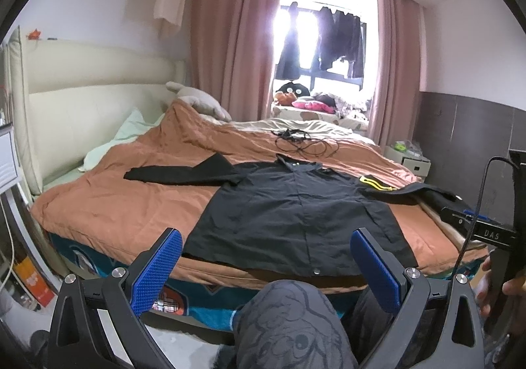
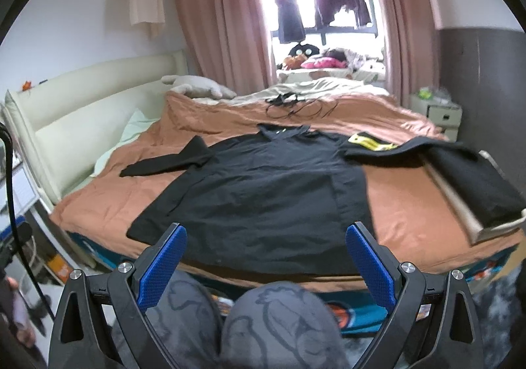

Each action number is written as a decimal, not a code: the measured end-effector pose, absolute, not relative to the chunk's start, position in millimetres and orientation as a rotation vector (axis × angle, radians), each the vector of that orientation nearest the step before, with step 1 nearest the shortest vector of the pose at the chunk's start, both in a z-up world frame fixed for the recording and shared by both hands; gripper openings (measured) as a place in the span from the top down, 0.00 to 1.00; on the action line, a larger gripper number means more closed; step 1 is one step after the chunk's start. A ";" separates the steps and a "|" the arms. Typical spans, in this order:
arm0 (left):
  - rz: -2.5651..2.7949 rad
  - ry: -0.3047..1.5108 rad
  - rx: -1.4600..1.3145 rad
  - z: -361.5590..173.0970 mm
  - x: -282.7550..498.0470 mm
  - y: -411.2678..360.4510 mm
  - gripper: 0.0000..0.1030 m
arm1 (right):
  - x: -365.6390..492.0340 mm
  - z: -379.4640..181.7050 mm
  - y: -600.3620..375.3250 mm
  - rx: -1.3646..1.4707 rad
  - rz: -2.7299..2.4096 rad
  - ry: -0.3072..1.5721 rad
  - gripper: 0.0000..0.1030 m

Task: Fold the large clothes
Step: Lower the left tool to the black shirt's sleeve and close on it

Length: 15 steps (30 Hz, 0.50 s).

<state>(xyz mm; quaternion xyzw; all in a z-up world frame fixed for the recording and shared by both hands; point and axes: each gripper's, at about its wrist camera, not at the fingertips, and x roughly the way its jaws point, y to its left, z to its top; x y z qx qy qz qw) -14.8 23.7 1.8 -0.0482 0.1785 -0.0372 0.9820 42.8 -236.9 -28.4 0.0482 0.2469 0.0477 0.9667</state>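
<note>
A large black shirt [image 1: 289, 214] lies flat on the orange bedspread [image 1: 131, 204], front up, collar toward the window and both sleeves spread out. Its right sleeve carries a yellow striped patch [image 1: 373, 183]. The shirt also shows in the right wrist view [image 2: 263, 191] with the patch [image 2: 371, 142]. My left gripper [image 1: 266, 267] is open and empty, held back from the bed's near edge above my knee. My right gripper [image 2: 266, 260] is open and empty, also short of the shirt's hem. The right gripper's body shows at the left wrist view's right edge [image 1: 476, 224].
A tangle of black cable [image 1: 302, 142] lies on the bed beyond the collar. A folded black garment [image 2: 476, 184] sits on a light board at the bed's right. A white nightstand [image 2: 437, 112] stands right of the bed, a padded headboard [image 1: 82, 112] left. My knees [image 2: 263, 329] are below the grippers.
</note>
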 end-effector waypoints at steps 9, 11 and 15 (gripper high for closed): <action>0.025 0.384 -0.141 -10.9 25.8 48.0 0.00 | 97.0 -42.1 -207.4 -0.020 0.050 0.521 0.05; 0.050 0.378 -0.127 -11.2 36.4 52.6 0.00 | 118.3 -48.6 -203.0 -0.008 0.056 0.557 0.05; 0.081 0.344 -0.157 -11.3 56.9 67.6 0.00 | 153.2 -59.4 -197.7 0.025 0.081 0.598 0.05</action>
